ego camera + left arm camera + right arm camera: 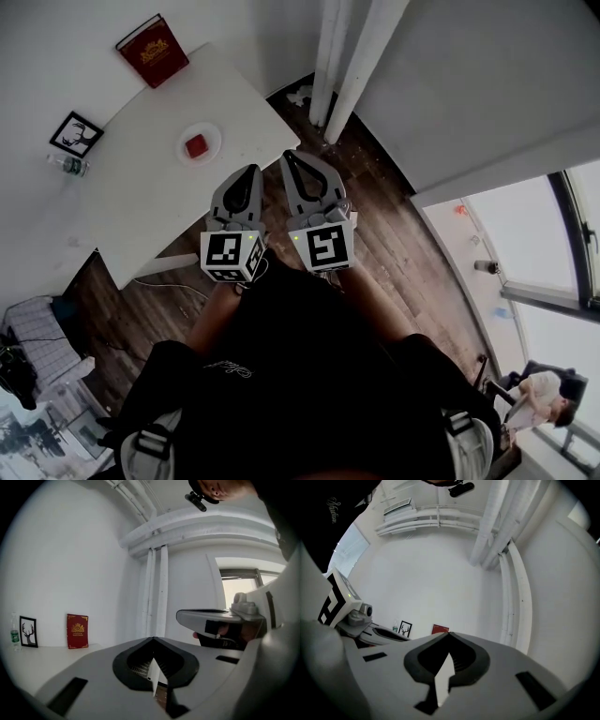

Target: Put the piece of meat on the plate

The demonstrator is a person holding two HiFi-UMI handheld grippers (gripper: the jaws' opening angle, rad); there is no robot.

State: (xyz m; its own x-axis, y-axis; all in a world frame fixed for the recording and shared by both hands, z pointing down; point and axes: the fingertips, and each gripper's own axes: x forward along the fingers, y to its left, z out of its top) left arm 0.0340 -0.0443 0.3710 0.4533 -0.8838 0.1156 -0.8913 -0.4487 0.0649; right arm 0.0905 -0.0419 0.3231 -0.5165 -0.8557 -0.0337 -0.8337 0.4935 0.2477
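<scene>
Already on plate point(213, 138), red piece of meat point(195, 145), plate on white table point(141, 192)

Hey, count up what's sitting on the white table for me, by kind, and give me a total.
red book: 1
framed deer picture: 1
water bottle: 1
plate: 1
piece of meat: 1
Total: 5

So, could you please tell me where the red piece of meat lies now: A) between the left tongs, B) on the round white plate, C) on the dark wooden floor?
B: the red piece of meat sits on the round white plate on the white table.
</scene>
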